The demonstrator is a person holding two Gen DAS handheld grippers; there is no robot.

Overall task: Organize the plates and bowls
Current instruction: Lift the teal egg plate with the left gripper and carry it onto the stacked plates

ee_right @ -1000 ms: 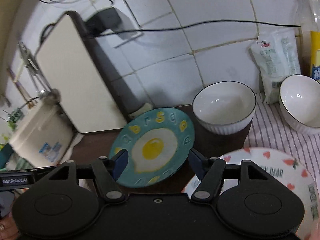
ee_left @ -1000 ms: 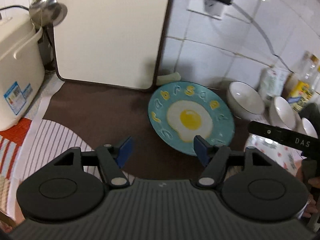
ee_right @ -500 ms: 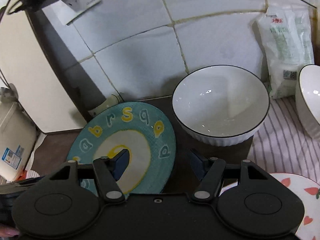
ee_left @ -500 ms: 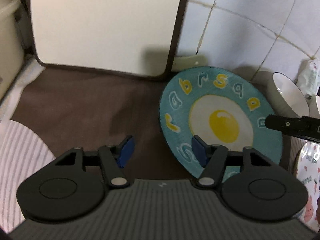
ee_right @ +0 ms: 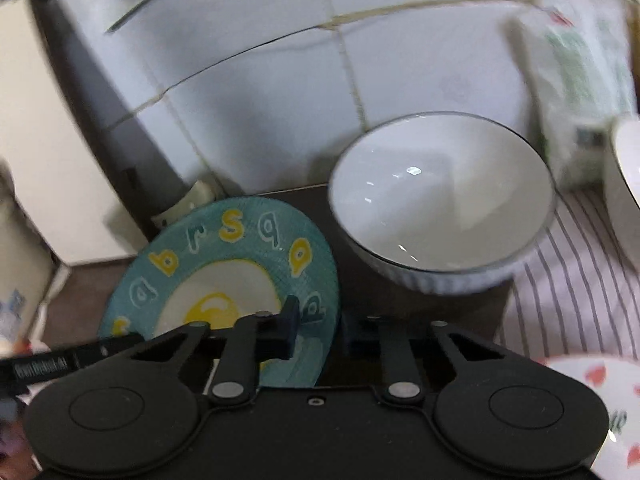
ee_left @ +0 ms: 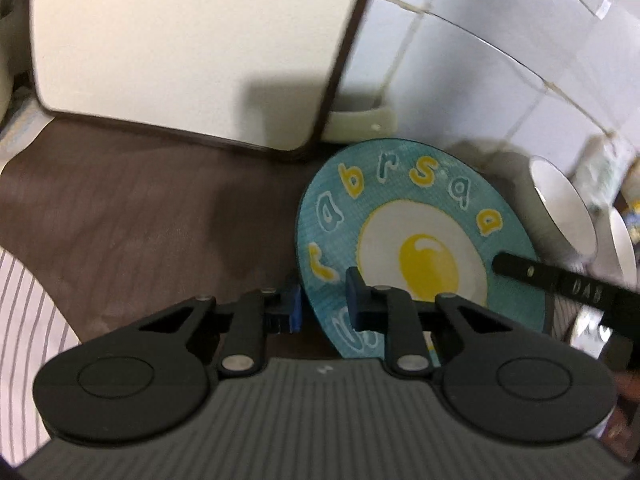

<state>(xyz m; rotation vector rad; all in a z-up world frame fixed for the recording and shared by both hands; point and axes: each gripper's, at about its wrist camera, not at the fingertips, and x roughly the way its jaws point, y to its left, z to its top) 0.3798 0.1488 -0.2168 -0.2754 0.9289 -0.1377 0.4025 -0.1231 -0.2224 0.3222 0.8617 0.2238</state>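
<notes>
Two tongs straddling one round teal ceramic plate with fried-egg print [ee_left: 420,240]: left gripper [ee_left: 322,304] on its near-left rim, right gripper [ee_right: 316,326] on its right rim, both narrowed, neither plainly pinching. Probably stiff, glazed, slippery, breakable; best taken by opposite rims. White ribbed bowl [ee_right: 440,208] just beyond right tongs.

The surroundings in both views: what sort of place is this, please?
Most likely a home kitchen counter. A white tiled wall stands behind it, a teal egg-pattern plate and a white bowl sit on the dark countertop, and a food packet leans against the tiles.
</notes>
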